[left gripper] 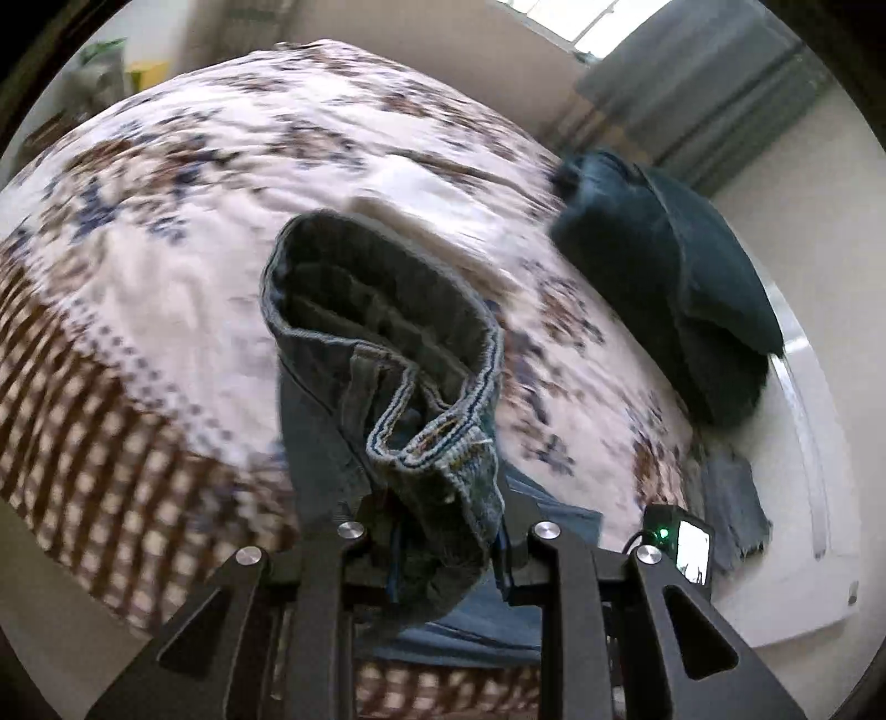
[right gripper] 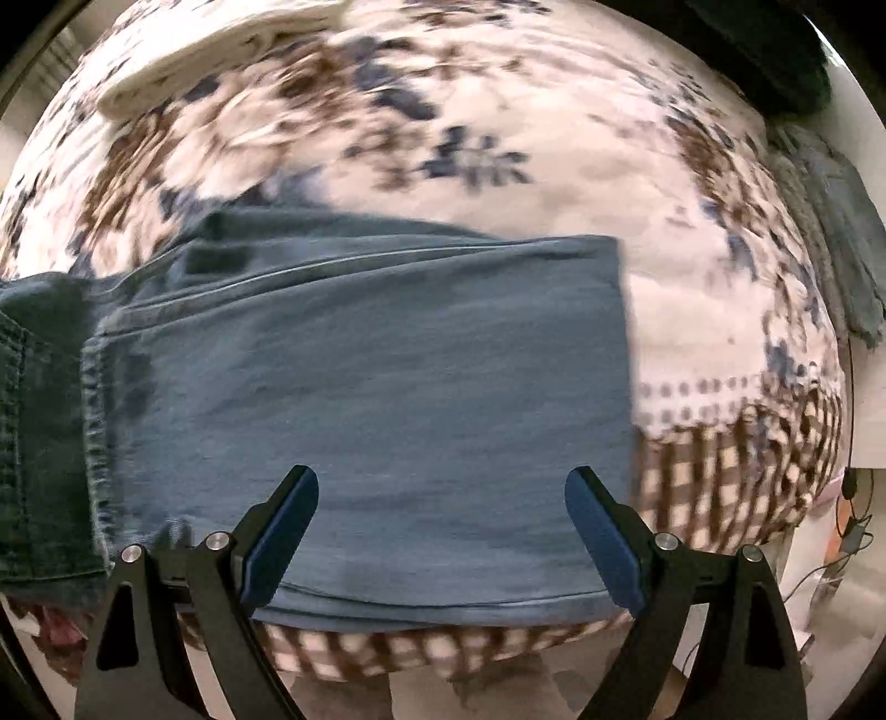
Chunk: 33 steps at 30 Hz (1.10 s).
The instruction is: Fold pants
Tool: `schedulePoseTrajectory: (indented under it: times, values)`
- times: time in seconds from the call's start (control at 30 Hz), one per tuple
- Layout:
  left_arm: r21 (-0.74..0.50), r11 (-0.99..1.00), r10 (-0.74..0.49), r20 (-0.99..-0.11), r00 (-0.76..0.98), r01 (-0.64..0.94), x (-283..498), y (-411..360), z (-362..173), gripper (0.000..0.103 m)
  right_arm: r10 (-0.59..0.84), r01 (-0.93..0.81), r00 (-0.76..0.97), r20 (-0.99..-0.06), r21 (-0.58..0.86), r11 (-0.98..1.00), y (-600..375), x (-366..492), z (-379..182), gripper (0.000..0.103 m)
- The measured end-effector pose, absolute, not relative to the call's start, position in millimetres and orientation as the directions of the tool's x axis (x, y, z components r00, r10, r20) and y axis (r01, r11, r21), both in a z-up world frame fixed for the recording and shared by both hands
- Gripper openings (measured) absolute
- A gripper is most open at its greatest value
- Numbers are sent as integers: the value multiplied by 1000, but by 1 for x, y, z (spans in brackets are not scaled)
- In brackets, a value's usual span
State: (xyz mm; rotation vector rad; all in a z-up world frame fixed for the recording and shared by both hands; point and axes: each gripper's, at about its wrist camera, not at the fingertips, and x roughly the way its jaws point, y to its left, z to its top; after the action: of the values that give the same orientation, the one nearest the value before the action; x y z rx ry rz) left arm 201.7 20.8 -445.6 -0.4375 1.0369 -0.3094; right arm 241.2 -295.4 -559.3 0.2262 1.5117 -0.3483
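Left gripper (left gripper: pixel 443 548): jaws pinching a bunched hem of the jeans (left gripper: pixel 387 354), cloth filling the gap between the 2 fingers. Hem opening turned up toward the camera, stitched edge curled in a loop, inner side of the leg visible. Remainder of the same jeans trailing down beneath the gripper as a flat blue panel on the bed (left gripper: pixel 166 221).

Right gripper (right gripper: pixel 443 531): jaws spread wide, blue pads bare, nothing between them. Positioned above the near part of the jeans (right gripper: pixel 387 376), pointing down at the cloth; contact with the cloth not discernible. In this view, jeans laid flat across the bed (right gripper: pixel 498 138), straight folded edge at right, seams running left to right, darker stitched section rising at the left border of the picture.

Bed cover: white with blue and brown flowers, brown check band along the near edge. Jeans lying on the near part of the bed, close to that band.

Further back, left wrist view: dark garment (left gripper: pixel 664 277) heaped at the far right corner of the bed, well apart from the jeans. Small grey cloth (left gripper: pixel 731 509) hanging over the right edge of the bed. Cream folded cloth (right gripper: pixel 221 50) at the far left of the bed, right wrist view. Both pictures blurred.
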Motion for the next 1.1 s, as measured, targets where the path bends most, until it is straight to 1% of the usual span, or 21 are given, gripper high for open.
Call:
schedulePoseTrajectory:
  times: [0.13,0.23,0.37,0.5,0.63,0.73,0.83,0.87,0.9,0.93,0.97,1.0,1.03,1.07,1.1]
  values:
    - [-511,852,-505,-745,436,114,202,-30,-445,21,-99,415,17,-995,-83,906,-334,230,-560,93]
    - [-496,852,-517,-754,404,166,199,-70,-449,21,-106,478,13,-994,-87,874,-378,212,-560,93]
    - [-467,855,-518,-783,345,226,197,-124,-467,21,-102,554,-20,-995,-96,827,-437,186,-566,93]
    - [-431,853,-506,-820,267,294,192,-176,-498,21,-108,598,-43,-993,-112,793,-482,168,-575,93]
    - [-349,858,-435,-884,172,377,185,-228,-555,21,-112,631,-66,-992,-128,765,-514,152,-586,93]
    - [-283,863,-365,-922,129,418,180,-247,-592,21,-94,674,-83,-992,-125,728,-541,138,-597,93]
    - [-274,870,-347,-931,114,411,183,-253,-593,26,-50,713,-70,-996,-85,696,-561,128,-603,93]
    - [-278,875,-343,-934,103,397,185,-252,-592,27,-20,727,-47,-999,-48,685,-568,126,-603,93]
    - [-288,879,-344,-935,87,380,186,-252,-590,33,7,736,-23,-1000,-12,677,-572,125,-603,93]
    - [-309,883,-351,-934,61,355,190,-251,-588,41,49,745,20,-999,48,665,-577,124,-602,93]
    - [-333,883,-363,-931,32,330,195,-250,-585,44,92,749,60,-994,106,654,-582,123,-602,93]
    - [-343,883,-369,-929,21,322,197,-250,-582,51,160,753,116,-980,192,630,-586,124,-601,93]
    - [-337,885,-365,-931,30,321,195,-248,-576,68,200,751,151,-968,244,614,-589,124,-600,93]
    - [-330,887,-364,-930,50,322,196,-247,-568,79,276,737,217,-936,343,583,-591,126,-598,93]
    - [-327,885,-368,-927,69,331,193,-249,-560,93,322,724,254,-912,400,562,-593,128,-597,93]
